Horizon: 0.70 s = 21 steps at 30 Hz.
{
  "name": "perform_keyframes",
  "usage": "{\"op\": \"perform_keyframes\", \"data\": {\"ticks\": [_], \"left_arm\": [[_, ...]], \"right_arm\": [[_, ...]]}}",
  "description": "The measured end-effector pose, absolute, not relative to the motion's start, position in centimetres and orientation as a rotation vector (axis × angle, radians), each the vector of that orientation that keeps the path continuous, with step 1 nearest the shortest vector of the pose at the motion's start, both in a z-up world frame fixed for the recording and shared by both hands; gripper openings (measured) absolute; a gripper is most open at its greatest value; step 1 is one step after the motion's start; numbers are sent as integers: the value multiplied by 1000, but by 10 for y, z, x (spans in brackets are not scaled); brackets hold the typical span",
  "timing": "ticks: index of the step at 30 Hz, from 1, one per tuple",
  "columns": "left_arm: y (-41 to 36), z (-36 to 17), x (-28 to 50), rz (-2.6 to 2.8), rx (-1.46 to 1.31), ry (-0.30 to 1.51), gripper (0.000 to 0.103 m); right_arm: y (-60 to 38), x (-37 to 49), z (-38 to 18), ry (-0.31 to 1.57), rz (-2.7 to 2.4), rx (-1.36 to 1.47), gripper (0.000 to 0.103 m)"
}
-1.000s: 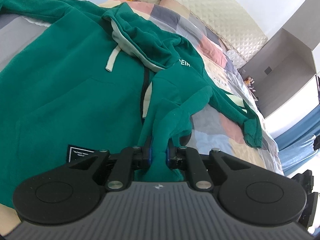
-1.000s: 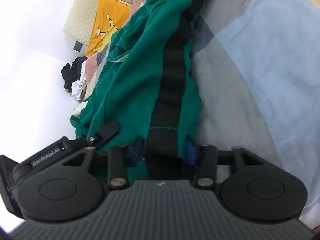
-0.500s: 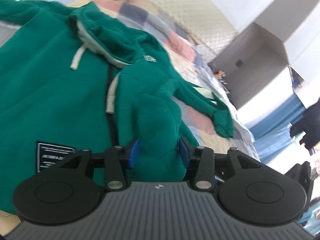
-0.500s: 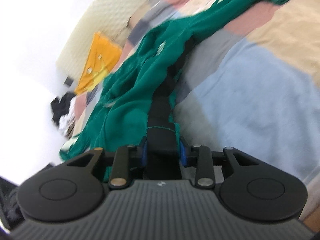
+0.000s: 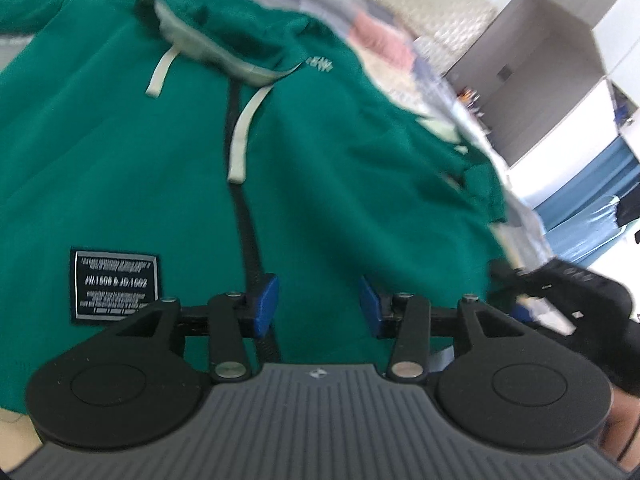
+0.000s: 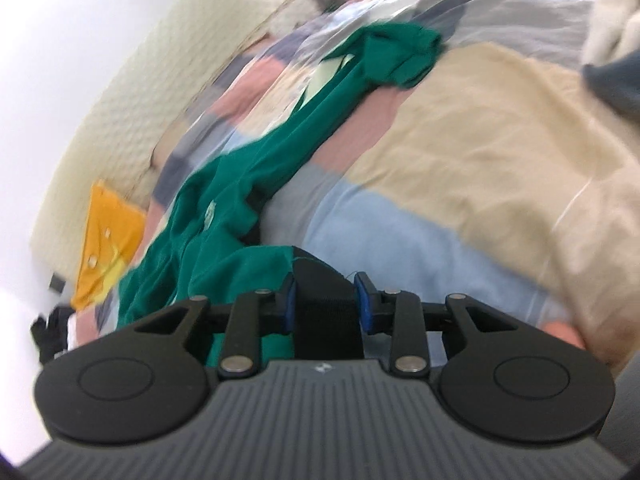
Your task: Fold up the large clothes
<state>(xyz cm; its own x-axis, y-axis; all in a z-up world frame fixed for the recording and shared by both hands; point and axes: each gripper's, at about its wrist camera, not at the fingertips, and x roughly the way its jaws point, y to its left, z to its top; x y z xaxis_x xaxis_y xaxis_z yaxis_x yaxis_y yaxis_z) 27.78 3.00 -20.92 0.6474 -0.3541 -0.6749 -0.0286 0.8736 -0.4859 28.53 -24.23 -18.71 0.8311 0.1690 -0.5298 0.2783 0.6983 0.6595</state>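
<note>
Item 1: dark green zip-front hooded sweatshirt (image 5: 320,184), spread front-up on the patchwork pastel bedcover (image 6: 460,184). In my left wrist view it fills the frame from 9 to 2 o'clock; motion blur softens it, and I cannot read the small white chest print or the black rectangular sewn label (image 5: 115,285) at 8 o'clock. Two pale drawcords (image 5: 244,136) hang from the hood. The lower hem is hidden behind the gripper body.

Item 2: left gripper (image 5: 318,304). Its blue pads stand apart with green cloth lying between them; neither pad presses on it, so I read nothing gripped.

Item 3: right gripper (image 6: 325,302). Its blue pads are clamped on the black ribbed band at the sweatshirt's edge. From there the garment trails toward 12 o'clock, one sleeve ending in a bunched cuff (image 6: 400,56). The whole view is blurred.

Item 4: orange-yellow cushion (image 6: 106,240) at 9 o'clock against the cream quilted headboard (image 6: 132,112), partly cut off by green cloth.

Item 5: black object at 3 o'clock in the left view, cropped; probably the other gripper, but I cannot tell.
</note>
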Motion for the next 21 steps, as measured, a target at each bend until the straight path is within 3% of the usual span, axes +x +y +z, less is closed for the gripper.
{"op": "perform_keyframes", "data": {"ticks": [6, 16, 18, 20, 21], "left_arm": [[31, -222, 283, -166, -470, 910, 51], [31, -222, 282, -153, -457, 921, 51], [30, -221, 282, -151, -456, 920, 51], [30, -221, 282, -150, -458, 918, 51], [29, -221, 281, -148, -458, 917, 51]], "right_arm": [[-269, 279, -184, 533, -175, 872, 33], [-272, 282, -184, 583, -222, 845, 37], [-270, 282, -183, 595, -233, 823, 41], [-268, 282, -180, 586, -245, 790, 61], [-267, 281, -179, 574, -246, 778, 66]]}}
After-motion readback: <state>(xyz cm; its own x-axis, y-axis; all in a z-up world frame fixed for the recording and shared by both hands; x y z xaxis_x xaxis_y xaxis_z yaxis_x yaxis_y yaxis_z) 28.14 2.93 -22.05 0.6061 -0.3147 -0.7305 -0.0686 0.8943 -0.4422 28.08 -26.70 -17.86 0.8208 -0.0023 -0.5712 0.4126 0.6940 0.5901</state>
